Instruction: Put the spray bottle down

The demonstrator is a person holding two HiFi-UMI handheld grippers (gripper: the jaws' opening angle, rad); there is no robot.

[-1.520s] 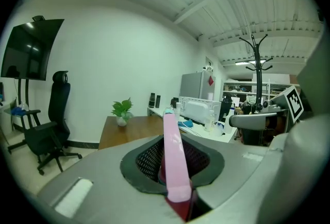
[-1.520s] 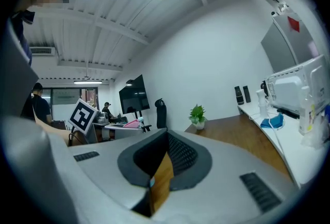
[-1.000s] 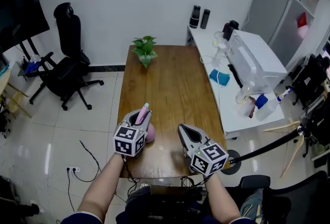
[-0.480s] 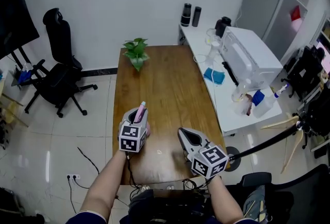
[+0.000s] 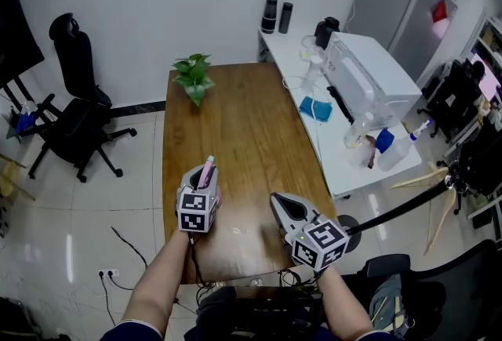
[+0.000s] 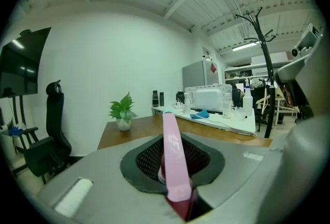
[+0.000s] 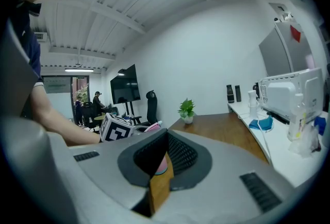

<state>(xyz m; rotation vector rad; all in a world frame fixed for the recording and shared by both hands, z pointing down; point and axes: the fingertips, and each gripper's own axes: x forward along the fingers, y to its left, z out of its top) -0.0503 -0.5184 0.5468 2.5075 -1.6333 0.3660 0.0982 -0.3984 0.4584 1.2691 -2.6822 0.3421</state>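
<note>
I'm in an office: a black swivel chair [image 5: 72,124] and dark flat screen [image 5: 14,38] at left, a long brown wooden table [image 5: 243,136] at centre.

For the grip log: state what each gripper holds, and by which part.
Left gripper holds the pink spray bottle low down, its slim top poking past the jaws. Right gripper holds nothing.
</note>
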